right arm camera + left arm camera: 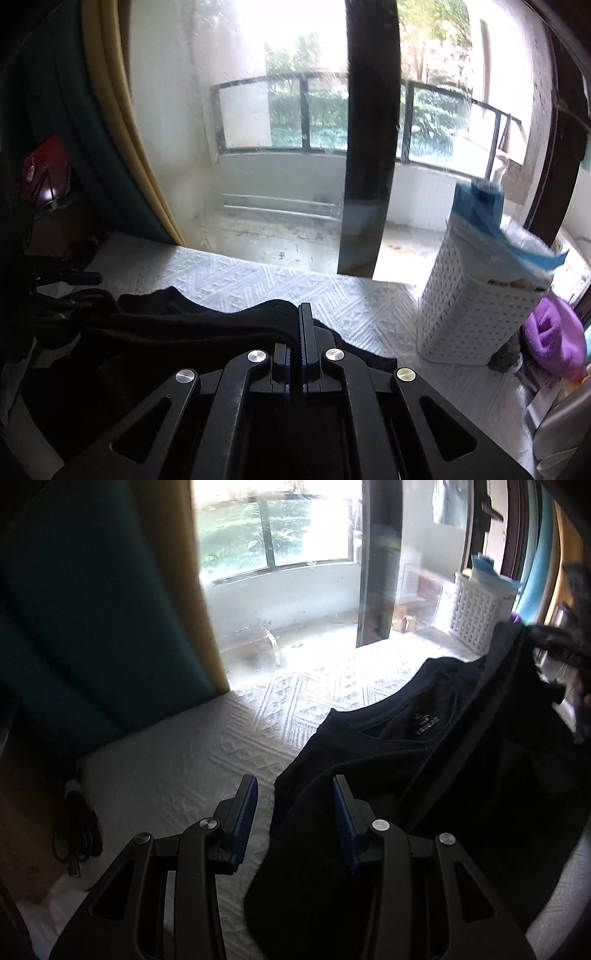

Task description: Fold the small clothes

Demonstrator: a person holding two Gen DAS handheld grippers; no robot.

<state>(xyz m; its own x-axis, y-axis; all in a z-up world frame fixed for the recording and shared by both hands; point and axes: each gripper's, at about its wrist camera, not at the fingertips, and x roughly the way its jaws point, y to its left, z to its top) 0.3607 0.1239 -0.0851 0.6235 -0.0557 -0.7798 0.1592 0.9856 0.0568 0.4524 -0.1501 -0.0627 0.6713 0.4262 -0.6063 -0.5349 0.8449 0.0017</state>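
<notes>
A black T-shirt (424, 760) lies on the white quilted bed cover (184, 757), its neck label facing up. My left gripper (293, 781) hovers low over the shirt's left edge with its blue pads apart. The edge of the cloth lies between them, and neither pad presses on it. My right gripper (303, 306) is shut on a fold of the black shirt (184, 332). In the left wrist view the right gripper (550, 638) shows at the far right, lifting that side of the shirt off the bed.
A white lattice laundry basket (472, 314) stands at the bed's far right corner, with a purple cloth (554, 332) beside it. Glass doors lie beyond the bed. A teal curtain (92, 609) hangs at the left, with dark cables (74, 830) below it.
</notes>
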